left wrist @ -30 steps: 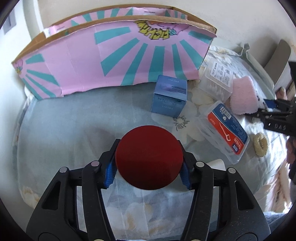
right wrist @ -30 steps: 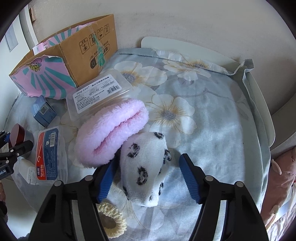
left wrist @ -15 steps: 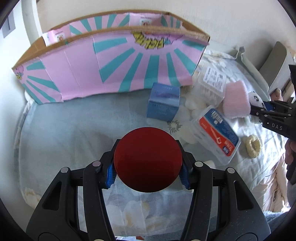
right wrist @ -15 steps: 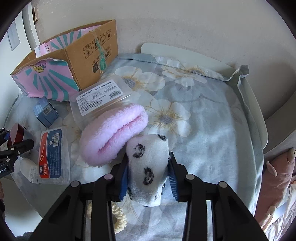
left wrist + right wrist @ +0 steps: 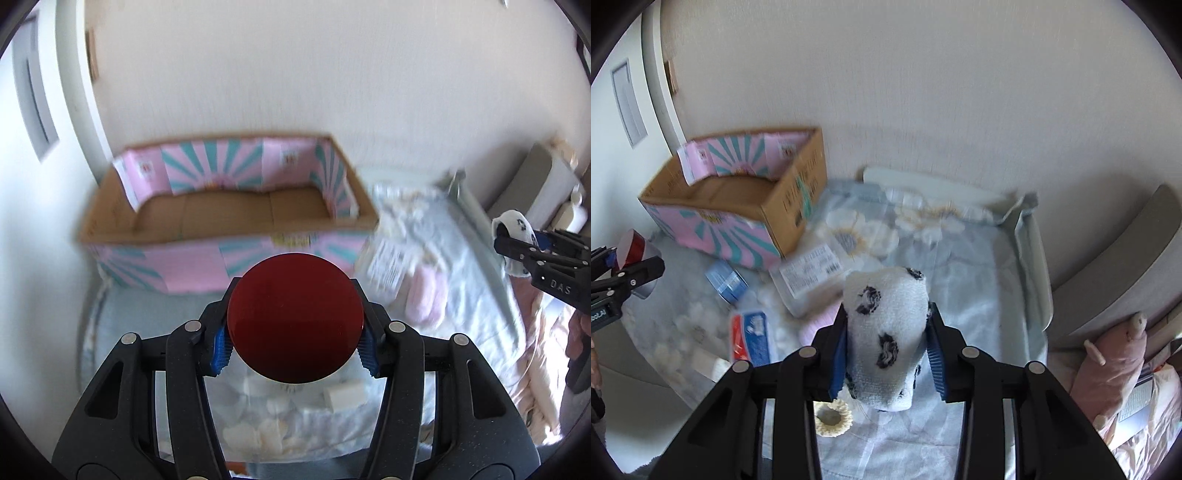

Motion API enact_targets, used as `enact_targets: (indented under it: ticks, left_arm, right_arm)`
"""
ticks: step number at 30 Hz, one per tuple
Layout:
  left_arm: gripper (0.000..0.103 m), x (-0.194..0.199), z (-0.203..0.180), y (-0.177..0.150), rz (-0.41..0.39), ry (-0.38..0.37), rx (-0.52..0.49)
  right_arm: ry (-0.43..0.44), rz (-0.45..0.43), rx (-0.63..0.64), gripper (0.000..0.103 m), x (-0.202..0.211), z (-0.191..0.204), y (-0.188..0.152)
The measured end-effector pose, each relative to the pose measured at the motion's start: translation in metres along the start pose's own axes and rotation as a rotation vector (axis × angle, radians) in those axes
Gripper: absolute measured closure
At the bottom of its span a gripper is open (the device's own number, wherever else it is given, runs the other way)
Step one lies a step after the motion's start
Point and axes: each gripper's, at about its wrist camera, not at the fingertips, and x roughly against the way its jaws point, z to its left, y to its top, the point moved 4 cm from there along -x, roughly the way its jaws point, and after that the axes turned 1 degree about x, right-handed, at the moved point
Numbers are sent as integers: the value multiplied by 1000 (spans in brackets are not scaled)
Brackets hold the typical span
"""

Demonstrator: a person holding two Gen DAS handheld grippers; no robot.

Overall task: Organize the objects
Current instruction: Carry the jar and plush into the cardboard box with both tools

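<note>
My left gripper (image 5: 295, 349) is shut on a round dark red lid-like disc (image 5: 295, 317), held in the air in front of the open pink-and-teal cardboard box (image 5: 229, 218). The box's inside shows bare brown cardboard. My right gripper (image 5: 888, 363) is shut on a white sock with black spots (image 5: 886, 328), lifted above the floral cloth (image 5: 967, 295). In the left wrist view the spotted sock (image 5: 515, 227) and the right gripper (image 5: 517, 243) appear at the far right. In the right wrist view the left gripper (image 5: 624, 273) with the red disc (image 5: 629, 243) sits at the left edge.
On the cloth lie a pink fluffy sock (image 5: 424, 299), a clear labelled pack (image 5: 812, 275), a small blue box (image 5: 726, 282), a red-and-blue floss pack (image 5: 751, 341), a cream hair tie (image 5: 833, 419) and a small white block (image 5: 345, 397). A wall stands behind; a pink plush (image 5: 1108, 354) lies at the right.
Both grippers rose clear of the cloth. The right gripper closed on the spotted sock and lifted it off the pink sock. The left kept its grip on the red disc; the box's inside came into view.
</note>
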Motion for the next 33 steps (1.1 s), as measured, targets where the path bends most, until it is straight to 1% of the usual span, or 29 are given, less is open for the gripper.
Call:
enact_targets:
  ticks: [3,7,11,15,19,25,29,33]
  left_arm:
    - [53,15,6,28,-41,0,10]
    - [53,28,16,61,-85,5,-14]
    - [53,37,30,89,-100,-2,-32]
    - [53,42,48,109,-106,10,-42]
    - [53,41,69,121,-99,29,-49]
    - [53,32,106,128,-71,52,-25]
    - [53,13,126,128,-32,38,-14]
    - [53,-15,136,131,11,26,-23]
  right_arm:
    - [2,-48,-8,68,23,3,27]
    - [10,-98,-24,68,44,12,63]
    - [31,-141,-38,68,55,31,93]
    - [59,-156,-31,68,55,56,116]
    - [103,-165,-15,68,49,85,136]
    - [164,-155,17,68,29,126,158]
    - [202,-143,43,68,14,149,168]
    - [242,-101,65,68,-13,165,175]
